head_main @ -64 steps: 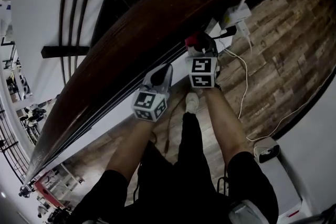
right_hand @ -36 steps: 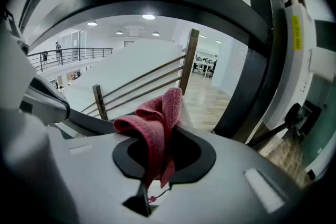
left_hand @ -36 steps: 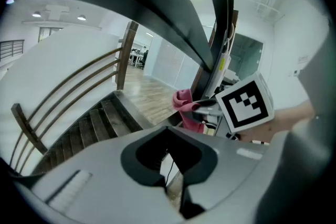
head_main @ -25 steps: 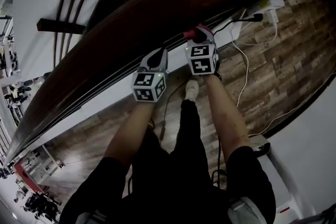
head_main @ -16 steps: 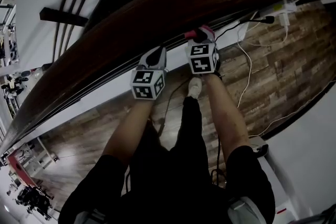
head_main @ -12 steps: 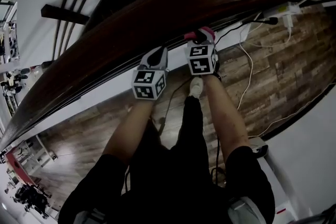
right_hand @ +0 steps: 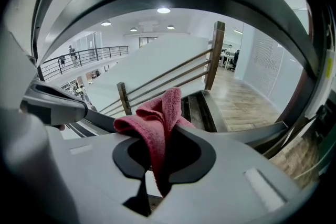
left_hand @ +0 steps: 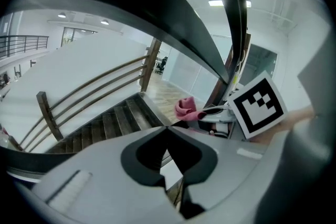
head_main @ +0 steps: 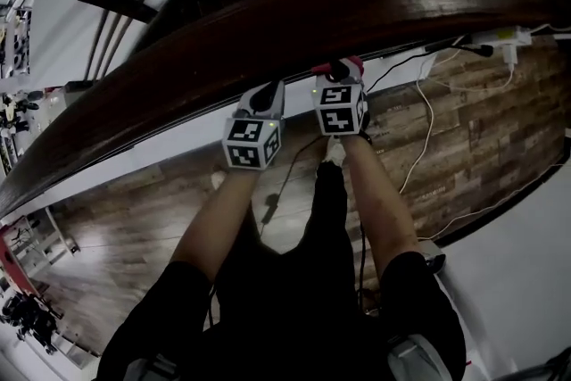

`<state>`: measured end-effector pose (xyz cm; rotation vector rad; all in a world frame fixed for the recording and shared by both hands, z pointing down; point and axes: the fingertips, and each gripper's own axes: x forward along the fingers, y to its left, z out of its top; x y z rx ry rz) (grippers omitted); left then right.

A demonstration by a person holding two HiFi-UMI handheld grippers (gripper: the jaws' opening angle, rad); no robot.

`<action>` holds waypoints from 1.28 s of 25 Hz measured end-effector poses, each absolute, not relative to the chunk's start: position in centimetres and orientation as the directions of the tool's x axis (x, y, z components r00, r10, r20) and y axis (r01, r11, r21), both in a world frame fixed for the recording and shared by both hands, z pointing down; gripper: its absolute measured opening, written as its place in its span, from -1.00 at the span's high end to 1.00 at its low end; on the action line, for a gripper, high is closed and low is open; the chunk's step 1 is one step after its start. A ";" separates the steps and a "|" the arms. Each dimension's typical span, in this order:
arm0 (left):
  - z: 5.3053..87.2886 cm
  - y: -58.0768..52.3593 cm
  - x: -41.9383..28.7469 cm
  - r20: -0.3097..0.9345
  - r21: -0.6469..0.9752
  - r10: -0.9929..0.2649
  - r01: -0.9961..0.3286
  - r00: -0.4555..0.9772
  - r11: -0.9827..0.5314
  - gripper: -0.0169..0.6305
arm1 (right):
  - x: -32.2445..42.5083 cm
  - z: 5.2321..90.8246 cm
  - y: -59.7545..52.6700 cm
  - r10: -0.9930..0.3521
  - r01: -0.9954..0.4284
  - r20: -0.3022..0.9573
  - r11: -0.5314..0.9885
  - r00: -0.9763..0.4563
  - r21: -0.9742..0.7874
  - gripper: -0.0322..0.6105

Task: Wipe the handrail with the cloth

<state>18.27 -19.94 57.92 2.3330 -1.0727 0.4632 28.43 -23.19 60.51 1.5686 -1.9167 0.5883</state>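
We are pinching the red cloth (right_hand: 157,123) between the closed jaws of the right gripper (head_main: 337,74), holding it at the near edge of the dark wooden handrail (head_main: 268,22); whether it is touching we cannot tell. Just left, the left gripper (head_main: 265,94) is hovering, jaws together and empty, above the plank floor (head_main: 473,138).

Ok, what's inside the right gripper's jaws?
A red cloth. The right gripper is shut on it, with the bunched top sticking out above the jaws and a strip hanging down between them. How much is squeezed deeper in is covered by the jaws.
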 end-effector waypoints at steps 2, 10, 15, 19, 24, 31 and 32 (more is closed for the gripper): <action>58.0 -19.8 16.9 0.503 0.319 -0.607 -0.785 0.615 -0.531 0.95 | 27.3 60.5 -23.0 -0.719 -0.976 0.683 0.215 -0.131 0.040 0.75; 58.2 -20.1 12.0 0.497 0.316 -0.649 -0.817 0.576 -0.482 0.95 | 24.0 60.7 -22.9 -0.694 -0.972 0.708 0.230 -0.135 0.040 0.75; 57.7 -20.0 10.3 0.489 0.319 -0.661 -0.822 0.569 -0.472 0.95 | 21.6 61.2 -22.4 -0.679 -0.968 0.718 0.251 -0.152 0.032 0.75; 57.6 -20.0 7.6 0.498 0.306 -0.680 -0.843 0.538 -0.443 0.95 | 18.7 61.6 -22.1 -0.662 -0.959 0.726 0.284 -0.188 0.011 0.75; 57.6 -19.7 4.2 0.510 0.304 -0.706 -0.871 0.491 -0.386 0.95 | 14.8 61.7 -21.9 -0.640 -0.935 0.732 0.355 -0.233 0.013 0.75; 57.5 -18.8 0.3 0.509 0.313 -0.737 -0.893 0.446 -0.325 0.95 | 11.5 61.5 -21.9 -0.615 -0.916 0.747 0.401 -0.253 0.019 0.75; 57.5 -18.7 -0.3 0.508 0.312 -0.740 -0.895 0.440 -0.317 0.95 | 11.0 61.6 -21.8 -0.609 -0.913 0.750 0.408 -0.257 0.019 0.75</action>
